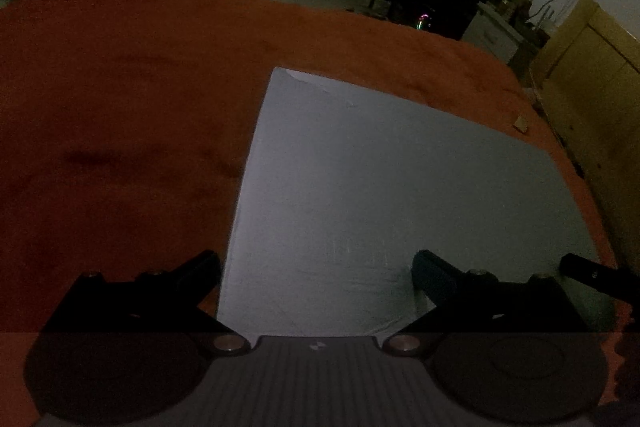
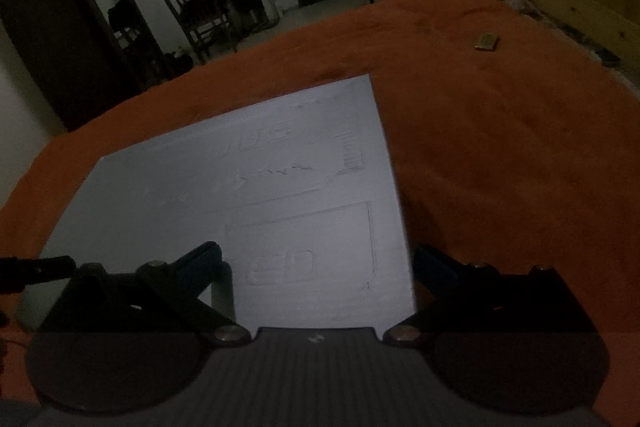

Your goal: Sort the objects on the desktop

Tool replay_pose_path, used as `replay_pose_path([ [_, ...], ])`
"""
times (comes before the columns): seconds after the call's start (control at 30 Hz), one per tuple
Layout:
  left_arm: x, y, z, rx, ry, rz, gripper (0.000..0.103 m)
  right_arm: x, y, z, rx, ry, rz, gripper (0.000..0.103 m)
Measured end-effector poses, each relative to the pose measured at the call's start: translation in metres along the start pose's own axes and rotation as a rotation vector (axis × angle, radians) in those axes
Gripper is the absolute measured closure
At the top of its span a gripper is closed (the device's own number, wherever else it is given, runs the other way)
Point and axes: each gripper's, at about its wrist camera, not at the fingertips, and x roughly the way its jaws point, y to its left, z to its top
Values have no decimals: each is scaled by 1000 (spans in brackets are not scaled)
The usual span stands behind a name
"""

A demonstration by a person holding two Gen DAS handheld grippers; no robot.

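Left wrist view shows the left gripper (image 1: 316, 263) with jaws spread wide, holding nothing, over the grey board (image 1: 392, 187) at frame centre on the orange cloth (image 1: 120, 107), while the right gripper (image 2: 316, 259), equally spread and empty, should approach the small tan block (image 2: 486, 41) at upper right squarely, since dim light blurs its edges.

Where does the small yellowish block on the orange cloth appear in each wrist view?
Left wrist view: the small block lies far right, on the orange cloth, beyond the grey board.
Right wrist view: the block lies upper right, on the cloth past the board's far corner.
Shared landmark: the grey board.
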Motion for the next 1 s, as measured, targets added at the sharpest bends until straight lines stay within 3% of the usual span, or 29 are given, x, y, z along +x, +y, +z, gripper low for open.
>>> replay_pose_path([
  [0.17,-8,-1,5,13,-12,48,1,-6,4,3,-8,35,-15,0],
  [0.23,-19,-1,19,61,-16,40,0,-11,5,11,-49,47,-34,0],
  [0.3,-22,2,36,85,24,15,0,-17,6,24,-85,35,-40,0],
  [0.4,-17,11,64,56,59,9,0,-8,8,53,-99,87,-10,0],
  [0.57,29,28,96,0,167,-42,0,26,-1,77,-56,216,31,0],
  [0.67,56,35,95,-34,255,-35,0,49,-7,87,-24,300,54,0],
  [0.77,71,43,85,-122,299,-163,0,72,-14,98,7,383,76,0],
  [0.87,72,39,78,-135,283,-180,0,71,-16,98,-5,372,88,0],
  [1.0,63,32,67,-81,245,-167,0,58,-10,83,-86,310,73,0],
])
